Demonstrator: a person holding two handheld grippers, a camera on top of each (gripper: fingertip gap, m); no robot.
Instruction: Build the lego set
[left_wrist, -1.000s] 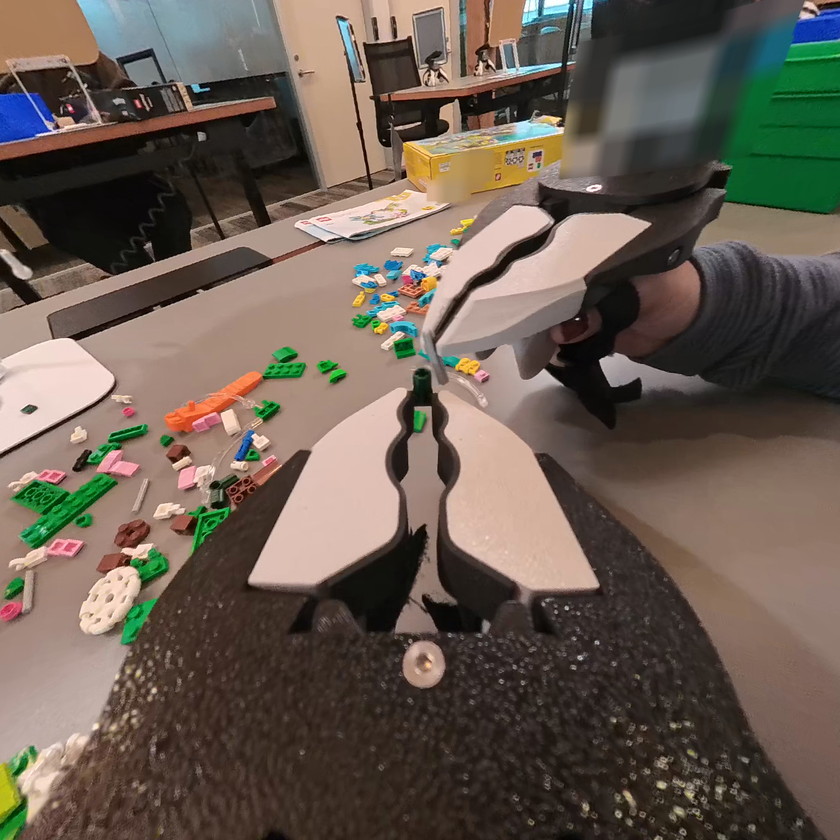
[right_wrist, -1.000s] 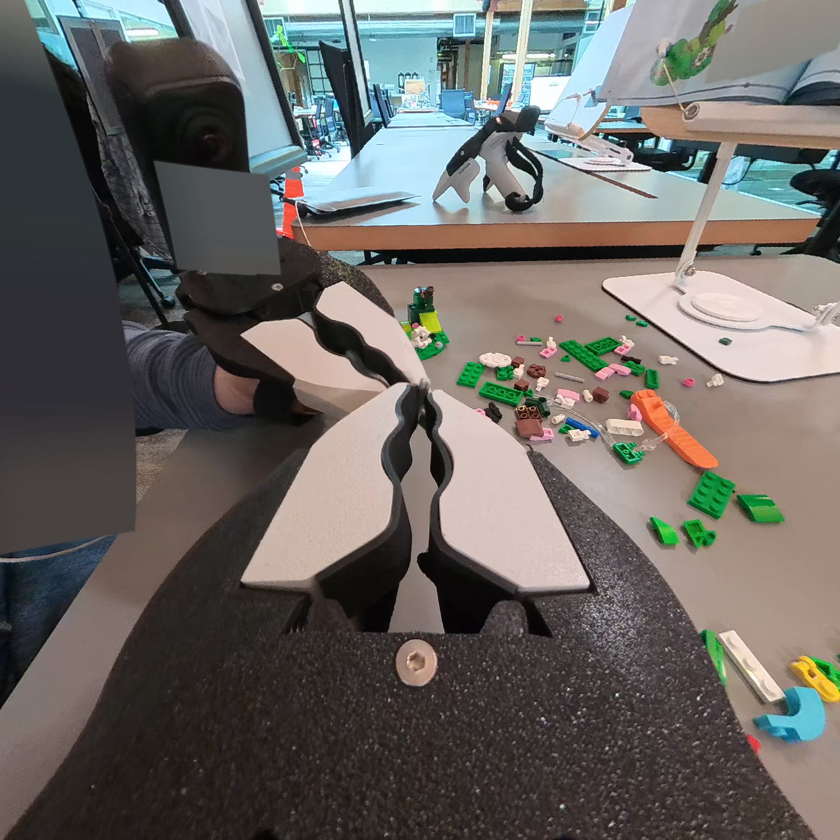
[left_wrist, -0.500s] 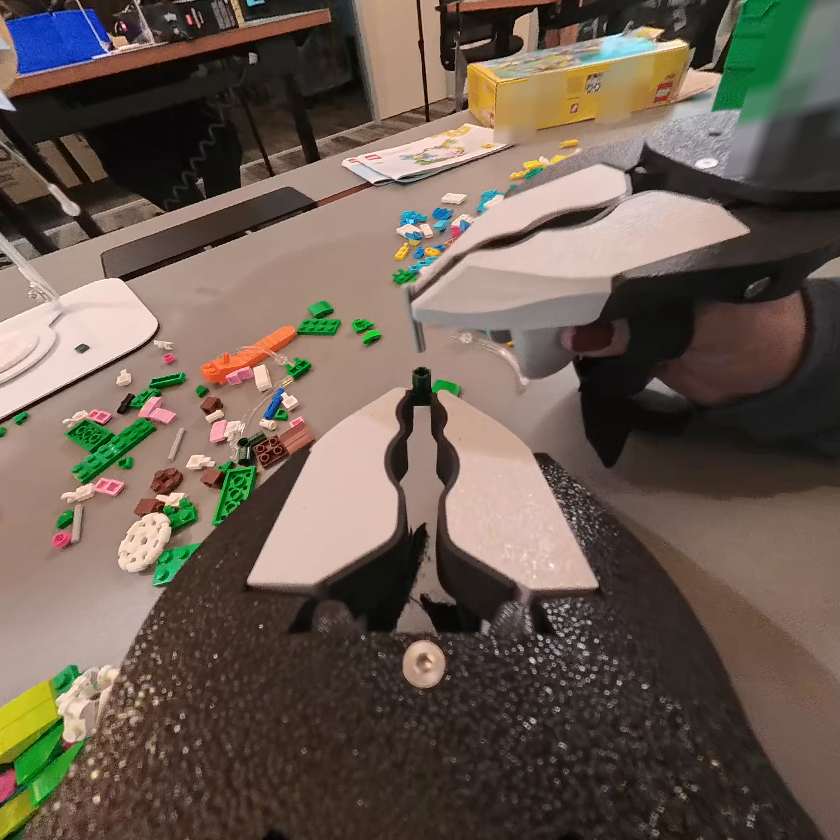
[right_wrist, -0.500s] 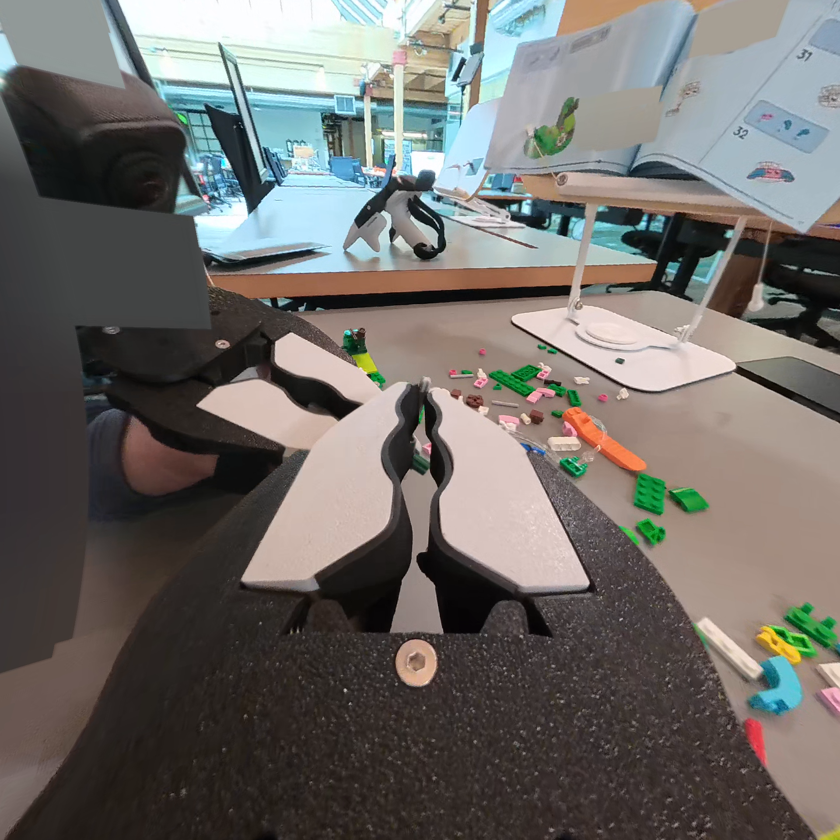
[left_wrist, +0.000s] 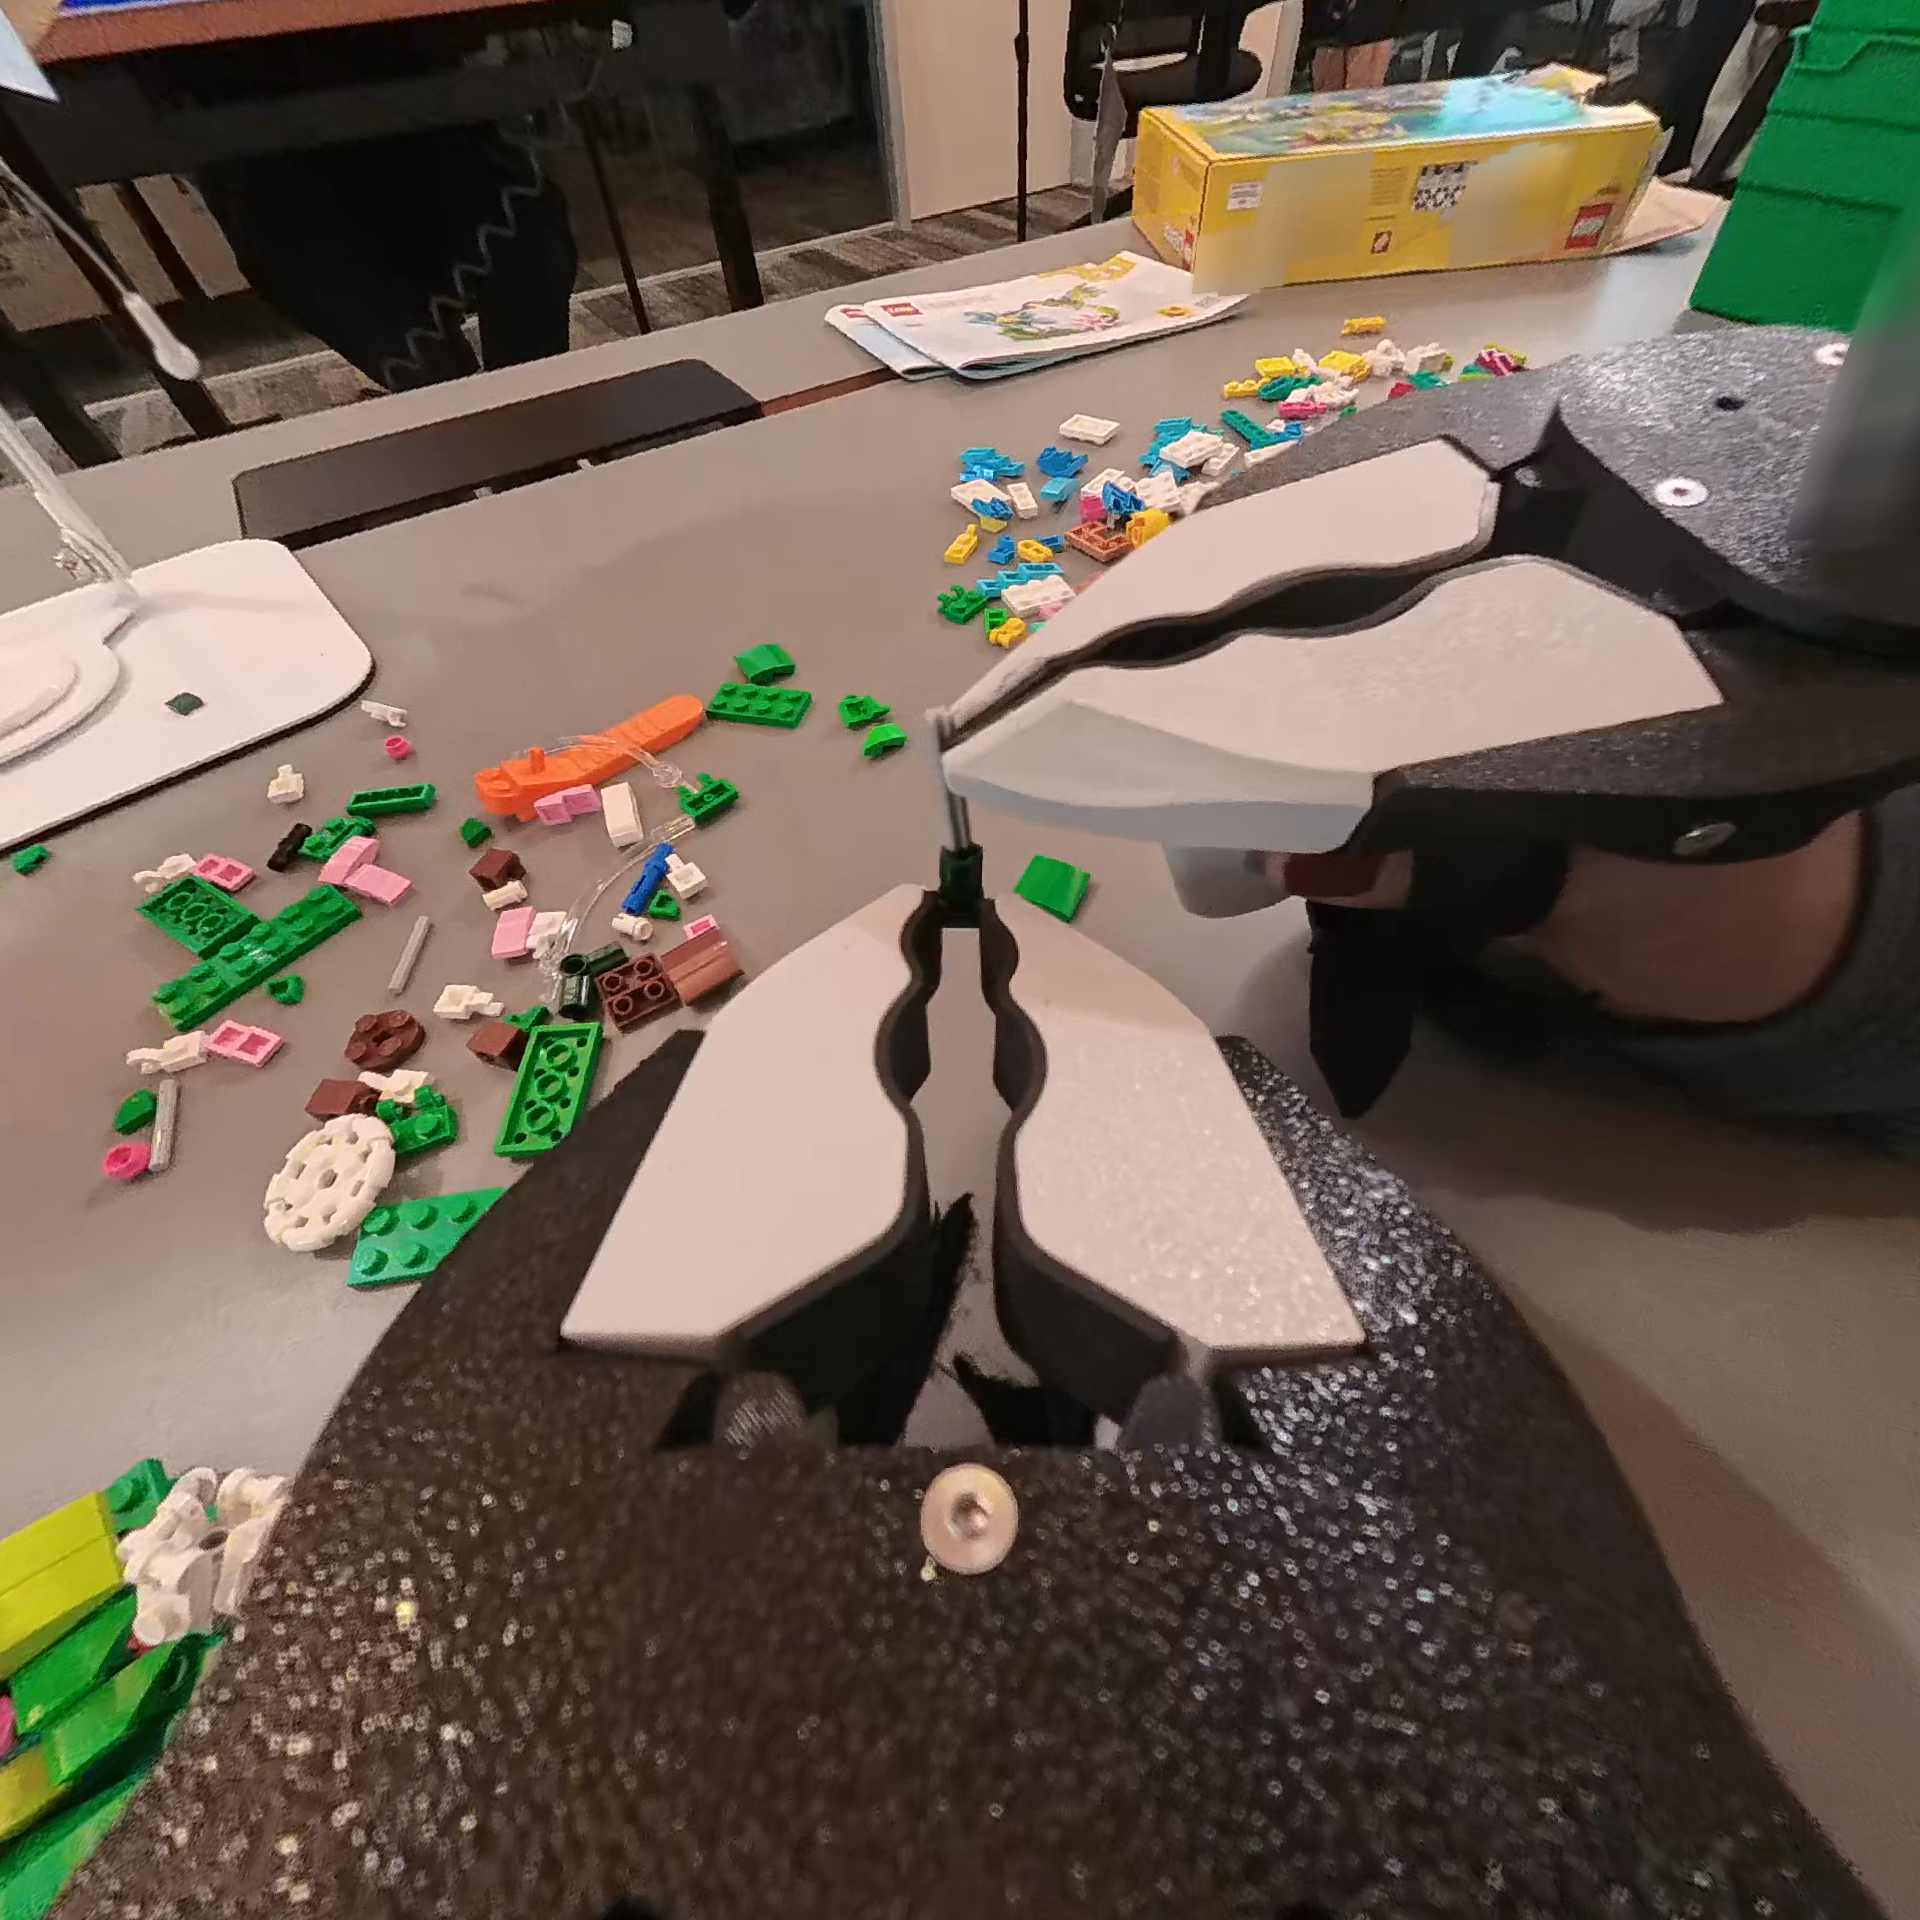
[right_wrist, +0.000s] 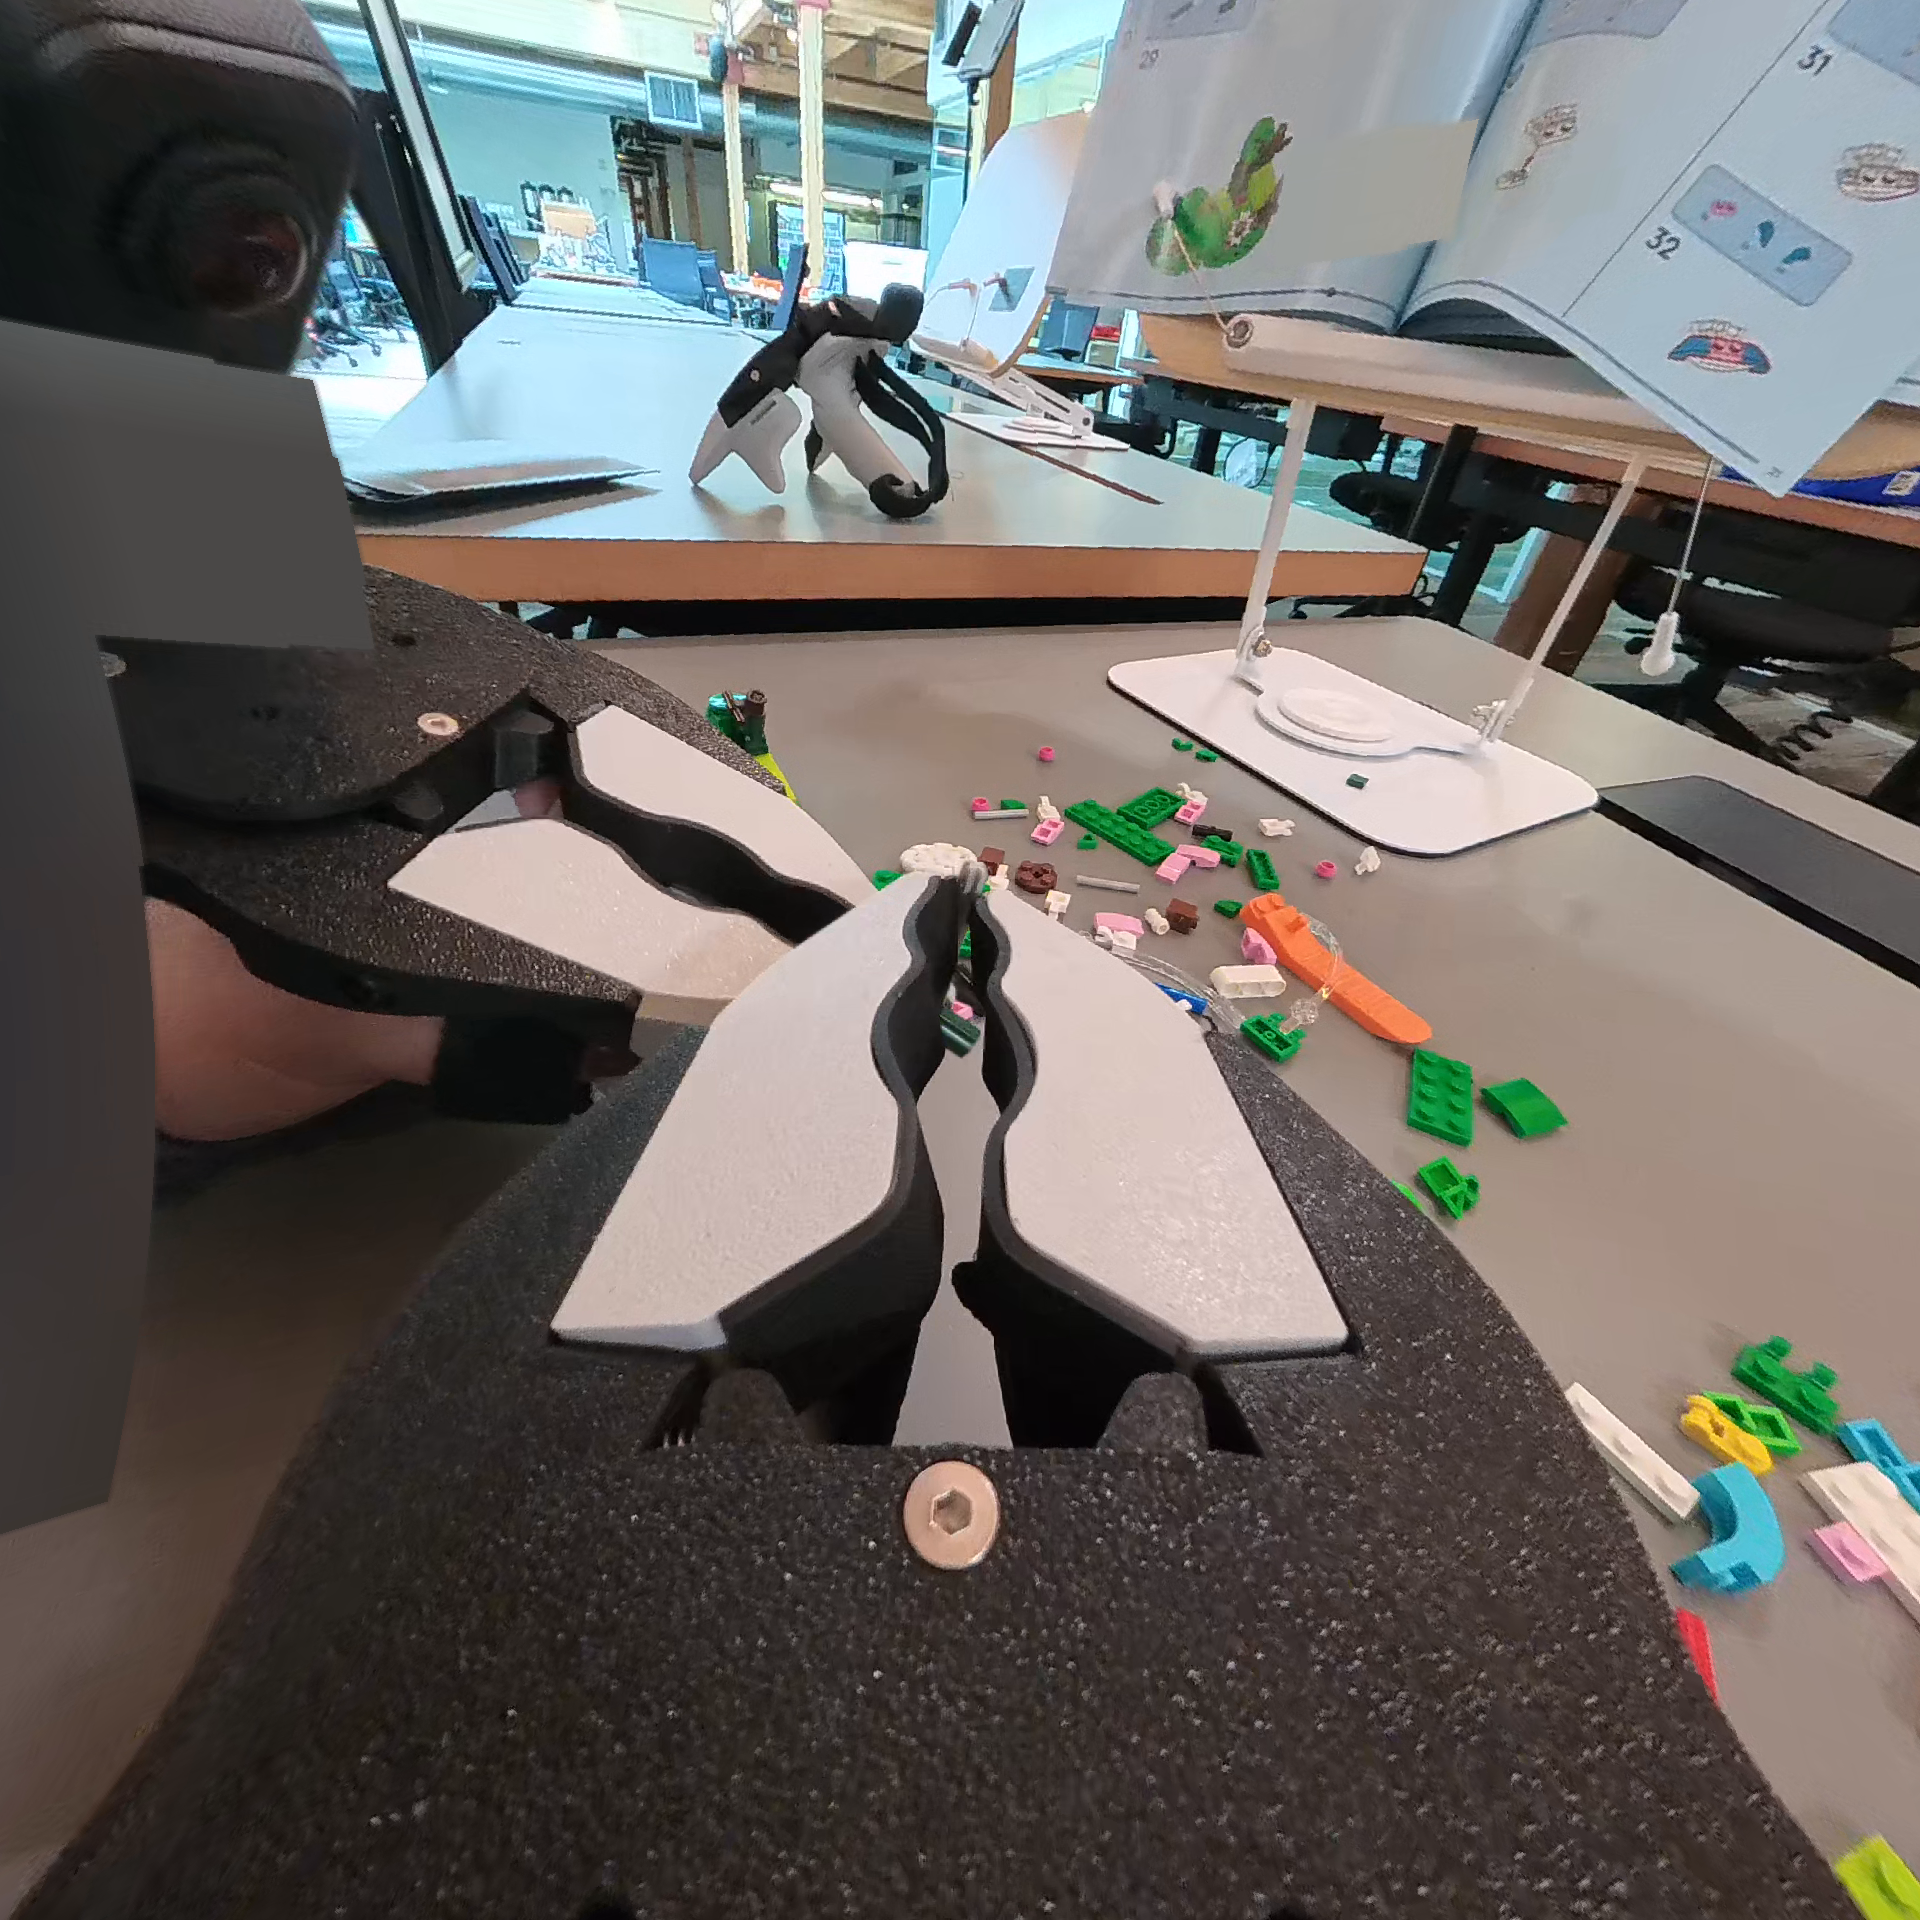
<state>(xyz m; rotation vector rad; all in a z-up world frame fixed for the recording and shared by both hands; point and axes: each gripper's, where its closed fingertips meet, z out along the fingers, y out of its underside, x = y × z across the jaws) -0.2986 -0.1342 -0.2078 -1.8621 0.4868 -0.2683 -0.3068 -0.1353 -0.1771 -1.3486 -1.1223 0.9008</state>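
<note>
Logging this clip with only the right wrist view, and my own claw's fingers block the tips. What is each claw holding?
Observer: The right claw pinches a thin grey bar that points downward.
Operator: And the left one?
Observer: The left claw is shut on a small dark green round piece, held upright at its tips.
Operator: Are the two joined?
Observer: The bar's lower end meets the top of the green piece. I cannot tell whether it is seated.

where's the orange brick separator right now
The flat orange plastic brick separator lies on the grey table, centre-left in the left wrist view, beside a green studded plate and small pink bricks.
</note>
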